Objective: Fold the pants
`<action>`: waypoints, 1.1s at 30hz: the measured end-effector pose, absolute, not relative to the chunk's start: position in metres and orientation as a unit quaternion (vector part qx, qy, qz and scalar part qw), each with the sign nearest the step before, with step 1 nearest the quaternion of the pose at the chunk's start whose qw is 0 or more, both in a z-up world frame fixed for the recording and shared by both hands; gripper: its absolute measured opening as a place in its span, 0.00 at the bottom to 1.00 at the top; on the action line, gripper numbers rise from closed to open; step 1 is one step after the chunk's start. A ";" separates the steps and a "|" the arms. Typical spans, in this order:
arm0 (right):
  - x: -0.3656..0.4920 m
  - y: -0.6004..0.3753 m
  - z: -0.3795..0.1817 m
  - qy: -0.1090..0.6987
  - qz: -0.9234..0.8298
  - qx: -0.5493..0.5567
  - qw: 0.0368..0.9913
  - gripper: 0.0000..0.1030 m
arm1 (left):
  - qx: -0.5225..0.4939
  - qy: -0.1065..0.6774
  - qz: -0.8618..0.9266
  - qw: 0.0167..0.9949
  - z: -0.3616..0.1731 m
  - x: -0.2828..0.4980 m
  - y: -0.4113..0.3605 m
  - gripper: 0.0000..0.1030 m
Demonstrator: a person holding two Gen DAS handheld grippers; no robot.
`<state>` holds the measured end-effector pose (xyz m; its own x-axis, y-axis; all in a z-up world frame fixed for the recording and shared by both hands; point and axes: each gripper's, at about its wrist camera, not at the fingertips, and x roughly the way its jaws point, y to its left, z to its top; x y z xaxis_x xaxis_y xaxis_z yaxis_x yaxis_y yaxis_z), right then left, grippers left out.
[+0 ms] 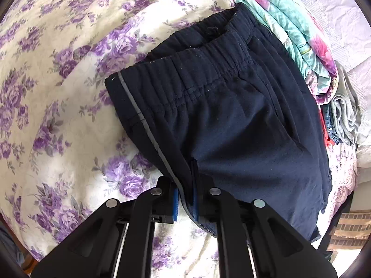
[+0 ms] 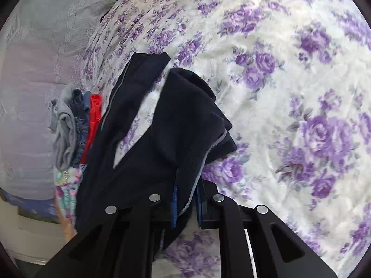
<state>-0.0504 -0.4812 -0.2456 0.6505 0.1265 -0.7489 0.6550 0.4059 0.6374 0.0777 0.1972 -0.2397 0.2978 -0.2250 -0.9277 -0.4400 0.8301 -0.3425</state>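
On the bed, over a white bedspread (image 1: 58,120) printed with purple roses, lie the navy pants (image 1: 231,120), dark fabric with a thin grey stripe down the side seam. Left gripper (image 1: 185,202): jaws closed nearly together, blue pads clamped on the striped seam edge below the elastic waistband; the garment spreads away from the fingers, waistband at the far end, its far side touching a folded floral quilt (image 1: 299,37) in teal and pink. Just beside that quilt sits a small stack of folded clothes (image 1: 345,113), grey and denim. Right gripper (image 2: 186,205): jaws likewise drawn close, pinching a bunched fold of the pants (image 2: 176,125) along the grey-piped edge. Ahead of it the two legs run outward in a V, bedspread (image 2: 289,81) showing between them. Cloth near the fingers looks raised off the bed; cannot tell how far. Folded clothes (image 2: 74,125) lie left of the legs.
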 end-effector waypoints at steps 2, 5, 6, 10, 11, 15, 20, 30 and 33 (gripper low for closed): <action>-0.053 -0.475 -0.231 0.392 -0.180 0.473 0.768 0.12 | -0.275 0.586 0.067 0.759 -0.236 0.075 0.197 0.08; -0.074 -0.467 -0.217 0.415 -0.189 0.441 0.773 0.12 | -0.285 0.589 0.069 0.753 -0.230 0.062 0.206 0.08; -0.086 -0.466 -0.217 0.422 -0.193 0.443 0.767 0.12 | -0.287 0.590 0.074 0.751 -0.228 0.055 0.211 0.08; -0.110 -0.466 -0.242 0.458 -0.205 0.440 0.745 0.13 | -0.291 0.596 0.080 0.744 -0.230 0.036 0.220 0.09; -0.108 -0.466 -0.255 0.467 -0.205 0.439 0.740 0.15 | -0.281 0.601 0.084 0.744 -0.237 0.038 0.218 0.12; -0.092 -0.462 -0.247 0.486 -0.209 0.397 0.750 0.30 | -0.270 0.612 0.094 0.737 -0.245 0.049 0.211 0.15; -0.101 -0.455 -0.202 0.516 -0.276 0.276 0.763 0.69 | -0.166 0.624 0.111 0.756 -0.213 0.027 0.203 0.78; -0.038 -0.413 -0.146 0.489 -0.165 0.207 0.831 0.70 | -0.073 0.522 0.088 0.846 -0.118 0.080 0.176 0.78; 0.019 -0.383 -0.148 0.495 -0.108 0.192 0.840 0.71 | -0.084 0.503 0.067 0.858 -0.105 0.144 0.162 0.78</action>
<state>0.0193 -0.3827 -0.1482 0.4858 0.0095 -0.8740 0.3715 0.9029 0.2162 0.1439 0.1618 -0.1053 0.4854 0.0299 -0.8738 -0.1995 0.9768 -0.0774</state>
